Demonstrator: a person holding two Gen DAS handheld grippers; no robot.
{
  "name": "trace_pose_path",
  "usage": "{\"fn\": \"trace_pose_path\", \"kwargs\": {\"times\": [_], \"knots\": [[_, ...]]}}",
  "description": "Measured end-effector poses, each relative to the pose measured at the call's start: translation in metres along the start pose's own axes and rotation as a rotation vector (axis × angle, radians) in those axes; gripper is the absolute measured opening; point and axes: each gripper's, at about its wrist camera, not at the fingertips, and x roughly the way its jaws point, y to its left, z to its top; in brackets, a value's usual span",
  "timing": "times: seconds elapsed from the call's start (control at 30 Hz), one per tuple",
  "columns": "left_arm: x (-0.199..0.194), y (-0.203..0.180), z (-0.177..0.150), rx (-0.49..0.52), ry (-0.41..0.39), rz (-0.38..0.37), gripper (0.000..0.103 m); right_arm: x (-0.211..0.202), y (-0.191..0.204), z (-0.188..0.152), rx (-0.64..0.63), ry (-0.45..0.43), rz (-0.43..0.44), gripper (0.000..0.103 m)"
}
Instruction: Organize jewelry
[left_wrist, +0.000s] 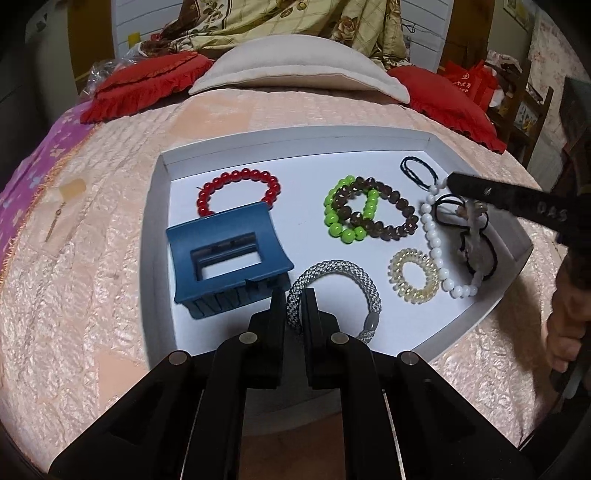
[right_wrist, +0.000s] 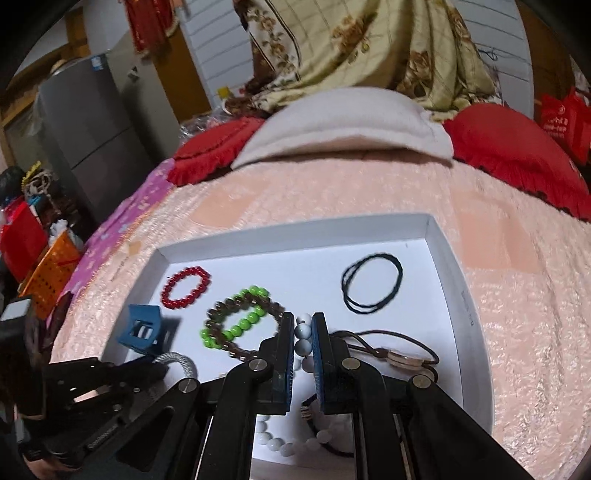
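Observation:
A white tray on the bed holds jewelry: a red bead bracelet, a blue hair claw, green and brown bead bracelets, a grey woven bracelet, a clear coil tie, a white bead string and black hair ties. My left gripper is shut on the grey woven bracelet's left side. My right gripper is shut on the white bead string, beside a brown hair tie.
The tray lies on a pink quilted bedspread. A beige pillow and red cushions lie at the bed's head. An orange basket and a grey fridge stand left of the bed.

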Motion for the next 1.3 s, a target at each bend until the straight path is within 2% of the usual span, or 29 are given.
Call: {"fn": "trace_pose_path", "kwargs": {"times": [0.17, 0.27, 0.3, 0.5, 0.57, 0.6, 0.63, 0.67, 0.73, 0.8, 0.93, 1.0, 1.1, 1.13, 1.2, 1.3], "knots": [[0.001, -0.004, 0.001, 0.010, -0.006, -0.012, 0.017, 0.008, -0.010, -0.003, 0.032, 0.027, 0.016, 0.008], [-0.001, -0.006, -0.001, 0.010, -0.012, -0.006, 0.033, 0.008, -0.016, -0.003, 0.059, 0.036, 0.024, 0.015], [-0.001, -0.006, -0.001, 0.004, -0.013, -0.007, 0.036, 0.006, -0.016, -0.003, 0.062, 0.028, 0.028, 0.016], [-0.020, -0.002, 0.001, -0.017, -0.052, -0.015, 0.036, -0.026, -0.012, 0.000, 0.053, -0.074, 0.022, 0.018], [-0.037, 0.003, 0.002, -0.033, -0.089, -0.030, 0.041, -0.043, -0.011, -0.004, 0.052, -0.112, 0.010, 0.018], [-0.045, 0.005, 0.003, -0.040, -0.105, -0.031, 0.049, -0.050, -0.011, -0.006, 0.055, -0.126, 0.005, 0.019], [-0.055, 0.009, 0.002, -0.047, -0.128, -0.024, 0.057, -0.062, -0.011, -0.011, 0.058, -0.146, -0.010, 0.026], [-0.064, 0.012, 0.000, -0.051, -0.149, -0.013, 0.060, -0.072, -0.010, -0.016, 0.055, -0.164, -0.028, 0.037], [-0.080, 0.021, -0.009, -0.050, -0.170, 0.013, 0.061, -0.091, -0.009, -0.029, 0.035, -0.187, -0.076, 0.049], [-0.090, 0.032, -0.026, -0.056, -0.159, 0.017, 0.061, -0.103, -0.010, -0.047, 0.014, -0.170, -0.129, 0.050], [-0.086, 0.049, -0.061, -0.064, -0.083, 0.036, 0.061, -0.106, -0.020, -0.069, 0.022, -0.114, -0.122, 0.050], [-0.081, 0.055, -0.062, -0.102, -0.072, 0.066, 0.061, -0.102, -0.020, -0.066, -0.007, -0.129, -0.090, 0.050], [-0.069, 0.056, -0.053, -0.116, -0.059, 0.112, 0.063, -0.080, -0.030, -0.057, 0.051, -0.097, 0.068, 0.050], [-0.067, 0.055, -0.051, -0.113, -0.063, 0.117, 0.063, -0.073, -0.032, -0.055, 0.071, -0.088, 0.094, 0.050], [-0.064, 0.050, -0.049, -0.079, -0.056, 0.141, 0.063, -0.055, -0.036, -0.055, 0.098, -0.030, 0.104, 0.050], [-0.051, 0.046, -0.050, -0.040, -0.016, 0.179, 0.063, -0.055, -0.039, -0.057, 0.117, -0.033, 0.078, 0.046]]}}
